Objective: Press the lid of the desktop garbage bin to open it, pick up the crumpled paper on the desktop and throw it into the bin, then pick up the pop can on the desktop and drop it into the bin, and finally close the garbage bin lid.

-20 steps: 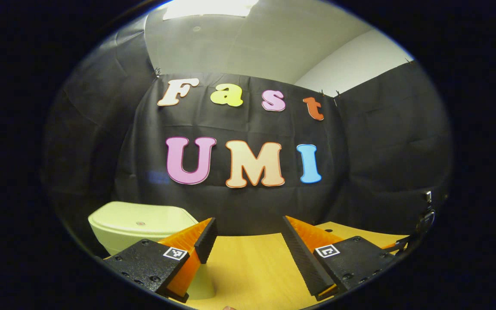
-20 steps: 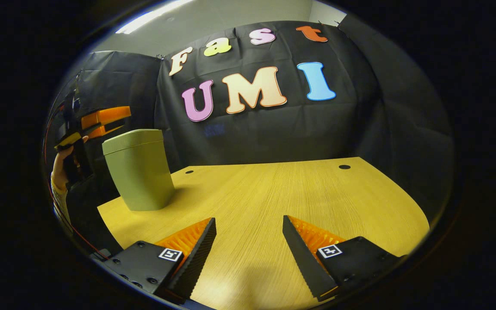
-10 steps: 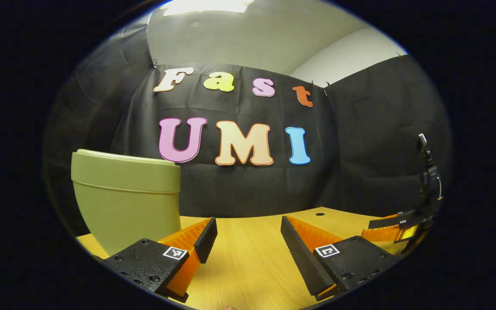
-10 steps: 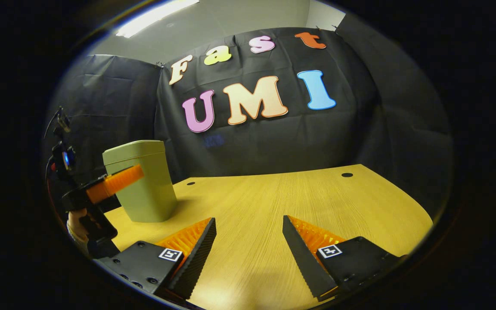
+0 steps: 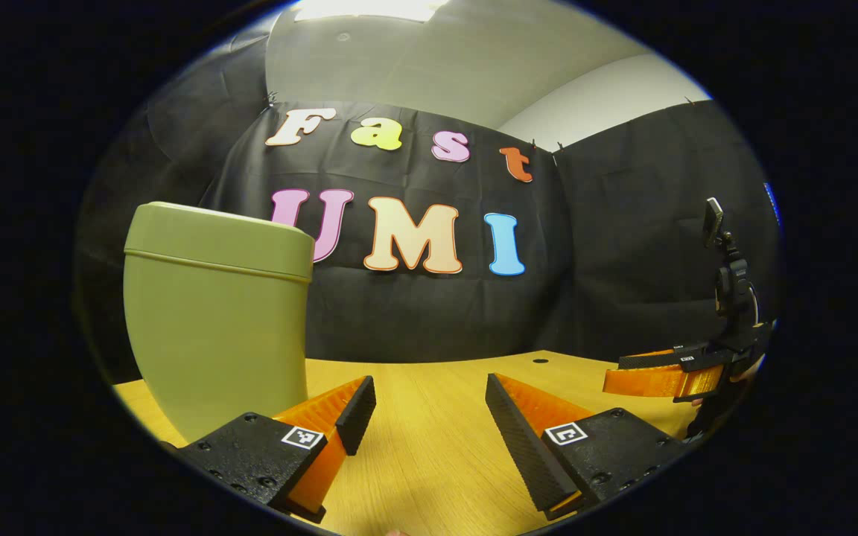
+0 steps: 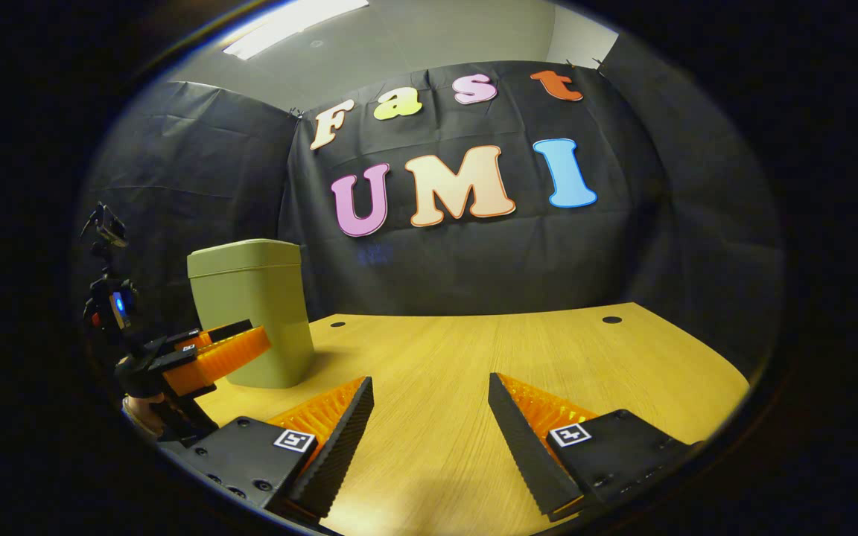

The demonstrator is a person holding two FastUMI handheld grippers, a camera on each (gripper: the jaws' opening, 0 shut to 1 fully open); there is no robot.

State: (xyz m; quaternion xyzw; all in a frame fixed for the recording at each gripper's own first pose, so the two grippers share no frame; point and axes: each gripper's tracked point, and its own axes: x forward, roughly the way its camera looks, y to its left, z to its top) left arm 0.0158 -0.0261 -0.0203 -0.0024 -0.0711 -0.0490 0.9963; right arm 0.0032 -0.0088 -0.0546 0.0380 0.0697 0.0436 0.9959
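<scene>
Both grippers, left gripper [image 5: 423, 406] and right gripper [image 6: 430, 406], stand wide, holding nothing. The bin [image 5: 217, 320] has its lid [image 5: 220, 234] down. Risk: a careless sweep by the near left gripper could tip the bin.

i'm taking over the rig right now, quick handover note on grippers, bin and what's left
Left gripper: open, empty, low over the desk beside the bin.
Right gripper: open, empty, over bare desk.
Bin stands upright at the desk's left end, lid shut.
No paper or can on the desk in view, so both look binned and the lid closed; the bin's inside is hidden.
Left: likely nothing; confirm contents.
</scene>
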